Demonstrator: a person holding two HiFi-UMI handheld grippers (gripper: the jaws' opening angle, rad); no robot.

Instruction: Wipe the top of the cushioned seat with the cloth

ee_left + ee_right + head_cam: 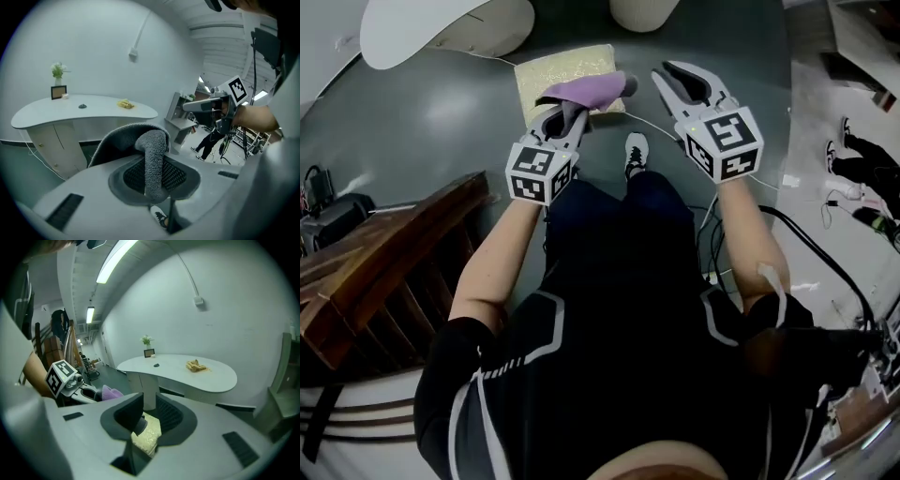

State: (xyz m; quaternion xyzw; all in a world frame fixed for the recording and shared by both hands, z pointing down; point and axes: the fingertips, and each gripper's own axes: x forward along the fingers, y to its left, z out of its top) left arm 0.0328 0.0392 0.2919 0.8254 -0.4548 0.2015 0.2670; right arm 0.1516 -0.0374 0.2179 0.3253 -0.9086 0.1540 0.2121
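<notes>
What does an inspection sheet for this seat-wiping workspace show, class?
Surface: cushioned seat, yellowish top, partly covered by cloth.
Job's things: cloth, purple, bunched over the seat's near side.
Clutter: plant and yellow item on white table.
Grippers: left gripper shut on cloth; right gripper open, empty, beside seat.
Cables: black cables on floor at the person's right.
Surroundings: grey floor, wooden furniture at left.

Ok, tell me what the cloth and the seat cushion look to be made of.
The cloth: soft fleece or terry fabric, matte purple; a nubby pile shows close up. The seat cushion: pale yellow upholstery, probably woven fabric; it has a fine speckled texture and no gloss.
</notes>
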